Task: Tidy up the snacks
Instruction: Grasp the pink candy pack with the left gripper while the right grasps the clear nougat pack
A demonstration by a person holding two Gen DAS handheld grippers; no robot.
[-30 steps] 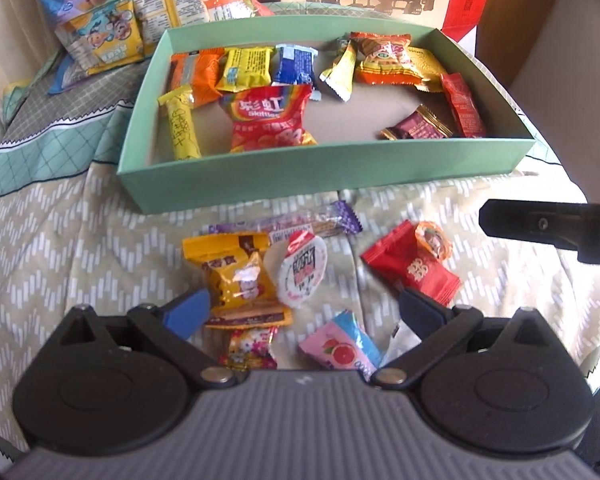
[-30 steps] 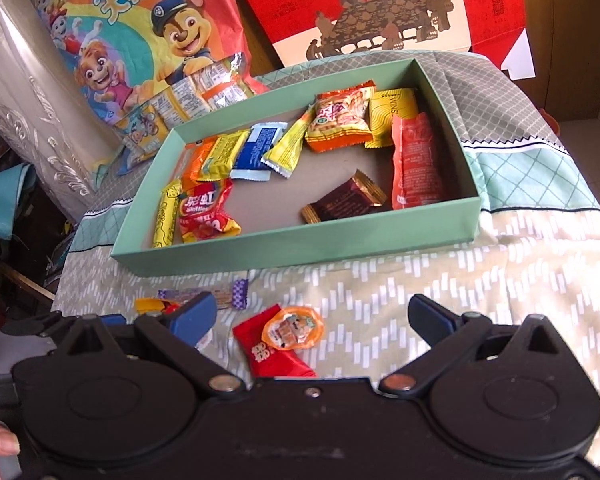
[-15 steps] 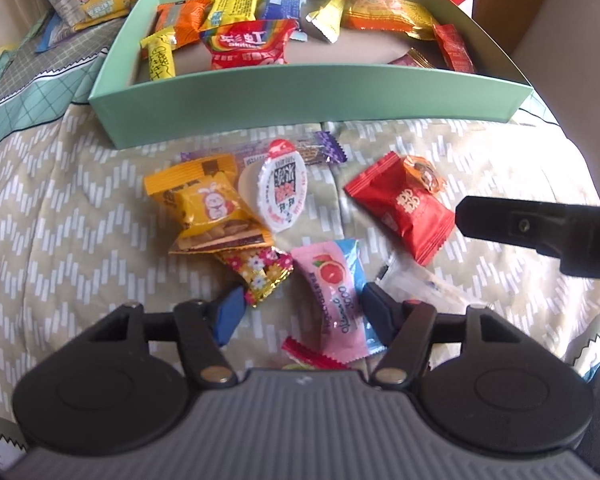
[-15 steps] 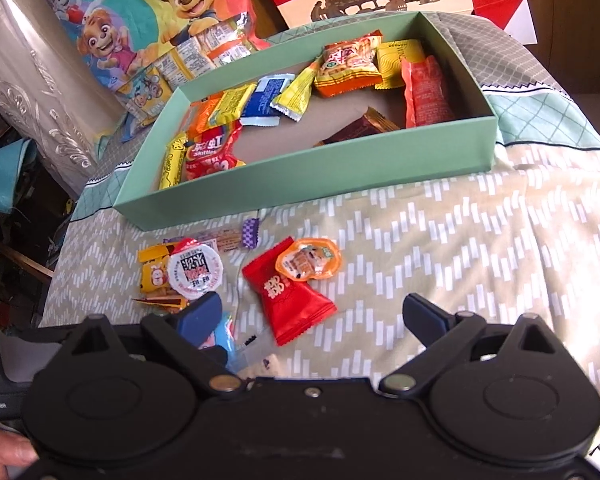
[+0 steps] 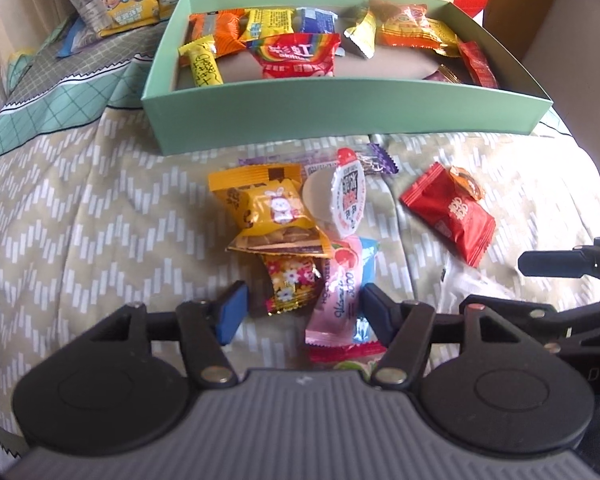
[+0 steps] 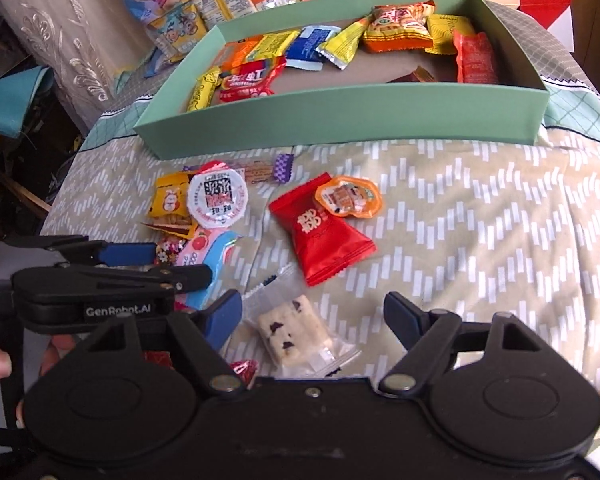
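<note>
While its jaws close, the right gripper (image 6: 314, 312) straddles a clear-wrapped white nougat bar (image 6: 290, 326) on the zigzag-patterned beige cloth (image 6: 480, 240), pads not yet touching it. Just to its left, the left gripper (image 5: 300, 310) stands unclenched around a pink-and-blue candy packet (image 5: 342, 292) and a small flowered red sweet (image 5: 290, 280). Bare cloth lies open to the right, up to the mint-green cardboard box (image 6: 340, 120), whose near wall faces both grippers.
</note>
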